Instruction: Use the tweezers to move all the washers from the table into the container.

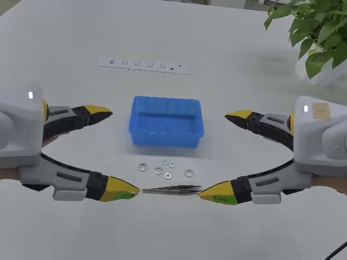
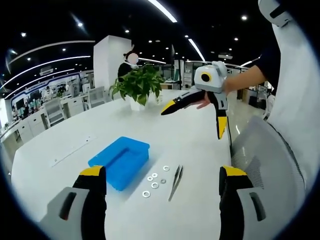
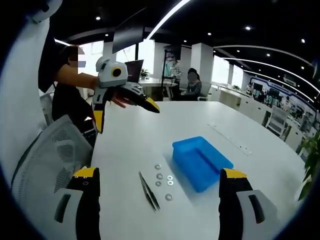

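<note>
**A:** Where do we stand?

**B:** We hold nothing yet. The fingers of the left gripper (image 1: 124, 151) and the right gripper (image 1: 213, 155) are both spread wide. Between their lower tips the tweezers (image 1: 171, 189) lie flat on the worktop (image 1: 81, 233). The six washers (image 1: 165, 169) are loose just beyond them, and the blue container (image 1: 165, 135) sits behind those with no washer in it, as far as we can see.

**A:** What could trip us up?

**B:** The tweezers are thin and low, so our broad tips may skid them into the washers and scatter them. If we clamp them off-centre or too hard, their points may cross and we couldn't pinch anything. A slipped pinch could also flick a flat washer away across the worktop.
</note>
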`<control>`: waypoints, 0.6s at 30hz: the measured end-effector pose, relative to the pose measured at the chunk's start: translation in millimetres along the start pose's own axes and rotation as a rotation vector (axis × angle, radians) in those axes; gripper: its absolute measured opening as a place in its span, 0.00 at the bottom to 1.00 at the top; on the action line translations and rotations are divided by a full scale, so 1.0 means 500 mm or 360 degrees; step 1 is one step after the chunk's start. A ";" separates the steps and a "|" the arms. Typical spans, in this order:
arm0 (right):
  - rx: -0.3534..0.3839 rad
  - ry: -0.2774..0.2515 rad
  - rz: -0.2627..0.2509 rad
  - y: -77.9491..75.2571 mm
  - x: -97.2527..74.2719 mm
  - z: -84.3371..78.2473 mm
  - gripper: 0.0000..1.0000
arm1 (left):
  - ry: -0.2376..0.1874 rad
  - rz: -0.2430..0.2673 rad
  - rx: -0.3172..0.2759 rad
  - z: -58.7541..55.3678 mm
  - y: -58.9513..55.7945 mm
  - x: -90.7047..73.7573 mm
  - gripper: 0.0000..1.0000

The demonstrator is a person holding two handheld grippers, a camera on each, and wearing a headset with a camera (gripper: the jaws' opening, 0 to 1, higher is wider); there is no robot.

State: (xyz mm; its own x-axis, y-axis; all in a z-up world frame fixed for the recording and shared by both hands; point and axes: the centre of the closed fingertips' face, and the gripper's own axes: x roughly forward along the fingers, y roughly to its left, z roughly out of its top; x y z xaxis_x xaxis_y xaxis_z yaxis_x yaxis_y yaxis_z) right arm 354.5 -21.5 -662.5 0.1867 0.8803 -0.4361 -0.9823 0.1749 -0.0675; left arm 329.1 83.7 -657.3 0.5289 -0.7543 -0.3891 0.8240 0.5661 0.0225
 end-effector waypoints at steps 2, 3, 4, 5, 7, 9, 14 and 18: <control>0.0003 0.0005 -0.0001 0.000 -0.001 -0.003 1.00 | 0.0007 -0.0004 0.0003 -0.002 -0.001 0.001 0.99; 0.0003 0.0006 -0.0001 0.000 -0.002 -0.003 1.00 | 0.0009 -0.0005 0.0004 -0.002 -0.001 0.002 0.99; 0.0005 0.0009 -0.0001 0.000 -0.002 -0.005 1.00 | 0.0011 -0.0003 0.0007 -0.003 -0.001 0.002 0.99; 0.0004 0.0009 -0.0001 0.000 -0.003 -0.005 1.00 | 0.0011 -0.0003 0.0008 -0.003 0.000 0.002 0.99; 0.0004 0.0009 -0.0005 -0.001 -0.003 -0.005 1.00 | 0.0002 -0.0007 -0.0001 -0.002 -0.001 0.003 0.99; 0.0005 0.0002 -0.0006 -0.002 -0.003 -0.004 1.00 | 0.0000 -0.0007 -0.0003 -0.002 0.000 0.003 0.99; 0.0018 0.0004 0.0007 -0.001 -0.002 -0.005 0.99 | 0.0012 -0.0021 -0.0011 -0.008 -0.002 0.003 0.99; 0.0007 0.0003 0.0026 0.005 0.001 -0.005 0.98 | 0.0030 -0.0043 -0.0021 -0.013 -0.008 0.005 0.99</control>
State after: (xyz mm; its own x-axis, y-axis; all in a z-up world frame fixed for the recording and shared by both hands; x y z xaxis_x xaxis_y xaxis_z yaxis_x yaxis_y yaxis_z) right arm 352.2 -21.9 -665.0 0.1706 0.8823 -0.4387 -0.9851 0.1626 -0.0562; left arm 325.7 81.9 -664.3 0.5022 -0.7632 -0.4065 0.8352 0.5499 -0.0006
